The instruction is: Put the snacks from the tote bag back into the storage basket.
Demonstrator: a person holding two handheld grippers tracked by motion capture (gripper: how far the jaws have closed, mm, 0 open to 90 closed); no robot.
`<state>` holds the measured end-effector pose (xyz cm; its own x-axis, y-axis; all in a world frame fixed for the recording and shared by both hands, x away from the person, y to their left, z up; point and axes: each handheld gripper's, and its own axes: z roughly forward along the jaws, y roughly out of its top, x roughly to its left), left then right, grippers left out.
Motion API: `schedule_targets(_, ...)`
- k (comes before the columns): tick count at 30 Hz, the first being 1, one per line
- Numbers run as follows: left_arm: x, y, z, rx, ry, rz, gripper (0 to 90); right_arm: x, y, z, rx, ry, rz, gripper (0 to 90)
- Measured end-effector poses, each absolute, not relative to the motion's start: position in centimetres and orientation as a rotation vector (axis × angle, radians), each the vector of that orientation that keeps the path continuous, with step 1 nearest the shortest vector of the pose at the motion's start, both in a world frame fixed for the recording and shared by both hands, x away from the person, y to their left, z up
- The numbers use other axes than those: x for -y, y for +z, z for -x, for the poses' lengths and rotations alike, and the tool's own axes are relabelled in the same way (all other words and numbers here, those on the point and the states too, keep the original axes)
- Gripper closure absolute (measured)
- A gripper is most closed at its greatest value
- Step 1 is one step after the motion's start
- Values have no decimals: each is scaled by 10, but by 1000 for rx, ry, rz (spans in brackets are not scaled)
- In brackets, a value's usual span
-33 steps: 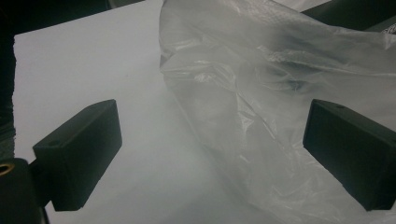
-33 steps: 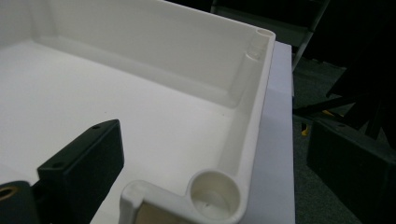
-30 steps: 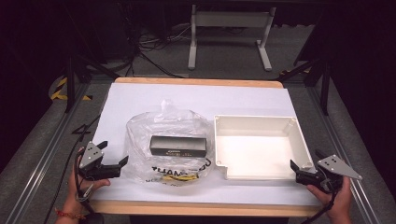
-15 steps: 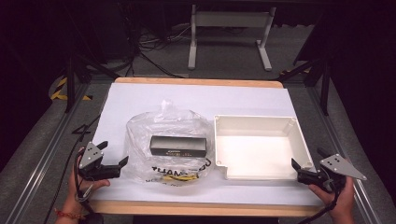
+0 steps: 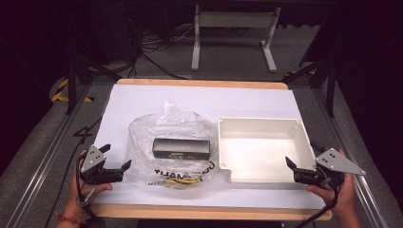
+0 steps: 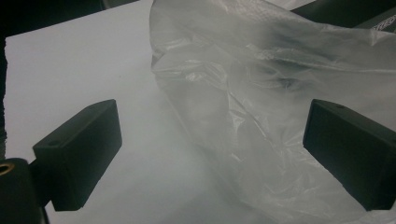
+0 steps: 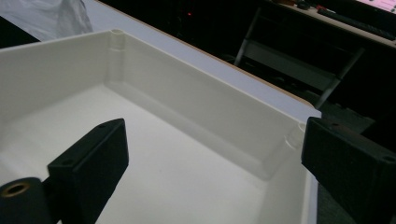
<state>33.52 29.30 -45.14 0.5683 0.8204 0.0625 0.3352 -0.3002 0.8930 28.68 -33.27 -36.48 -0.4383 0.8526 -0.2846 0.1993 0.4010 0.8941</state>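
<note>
A clear plastic bag (image 5: pixel 171 137) lies at the table's middle, with a black box (image 5: pixel 181 148) and something yellow (image 5: pixel 183 179) inside it. An empty white tray (image 5: pixel 223 142) stands just right of the bag. My left gripper (image 5: pixel 116 156) is open at the bag's left edge, and in the left gripper view the bag (image 6: pixel 261 93) bulges between the wide-apart jaws of the left gripper (image 6: pixel 212 126). My right gripper (image 5: pixel 301 159) is open at the tray's near right corner. From the right gripper (image 7: pixel 219 140), the tray's inner wall (image 7: pixel 187 88) lies ahead.
White paper (image 5: pixel 142 102) covers the wooden tabletop. Metal rails run along both sides of the table. A desk frame (image 5: pixel 233 33) and cables stand on the dark floor beyond the far edge.
The right gripper has edged slightly toward the tray. The left gripper, the bag and the tray have stayed where they were.
</note>
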Motion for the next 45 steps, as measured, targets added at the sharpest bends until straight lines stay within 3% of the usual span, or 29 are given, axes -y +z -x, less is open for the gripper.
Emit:
schedule_targets(13, -291, -453, -334, -939, 668, -1892, 54, 287, -357, -322, -2015, 1111, -749, 151)
schedule_targets(18, -292, -453, -335, -944, 663, -1890, 54, 269, -357, -339, -2099, 1147, -695, 228)
schedule_targets(23, -291, -454, -335, -940, 651, -1899, 54, 246, -355, -361, -2161, 1170, -646, 214)
schedule_targets(36, -290, -455, -336, -944, 647, -1909, 54, 184, -343, -404, -2376, 1147, -468, 314)
schedule_targets(45, -290, -456, -336, -944, 644, -1909, 54, 144, -342, -420, -2542, 1079, -355, 329)
